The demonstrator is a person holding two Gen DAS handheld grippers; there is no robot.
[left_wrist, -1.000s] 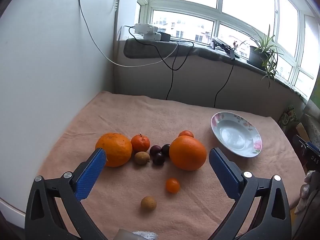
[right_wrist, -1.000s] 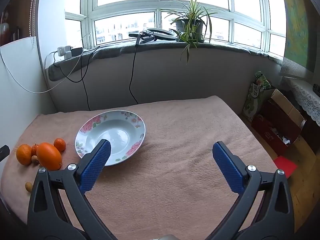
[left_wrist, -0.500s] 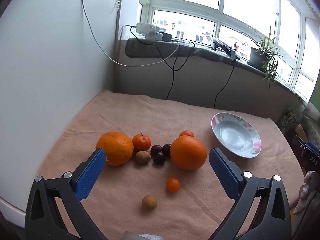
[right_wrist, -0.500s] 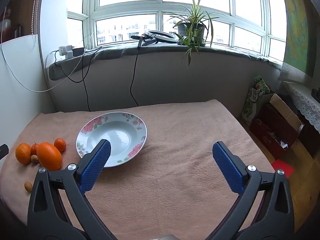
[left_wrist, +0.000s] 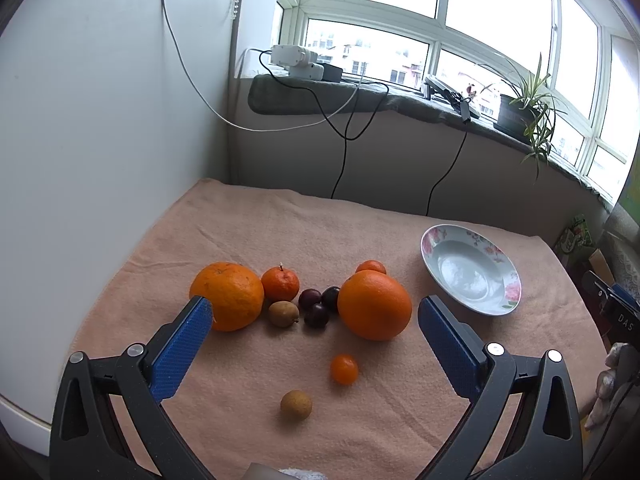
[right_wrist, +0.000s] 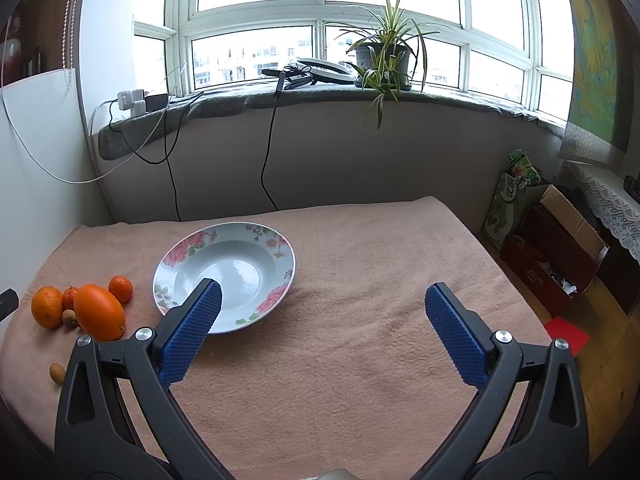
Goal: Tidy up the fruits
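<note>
Fruit lies on a pink towel. A large rough orange sits left, a smooth big orange right, with a tangerine, three dark plums, a brown longan between them and a small mandarin behind. Nearer lie a kumquat and a second longan. My left gripper hangs open above this group, holding nothing. A floral white plate stands empty to the right. My right gripper is open over bare towel, its left finger overlapping the plate's front.
A white wall panel borders the table's left side. Cables hang from the windowsill, which holds a potted plant. Cardboard boxes stand on the floor beyond the right edge. The towel's right half carries nothing.
Both views have shifted only slightly; the fruit and plate sit a touch higher and nearer in frame. Both grippers stay open and nothing has been picked up.
</note>
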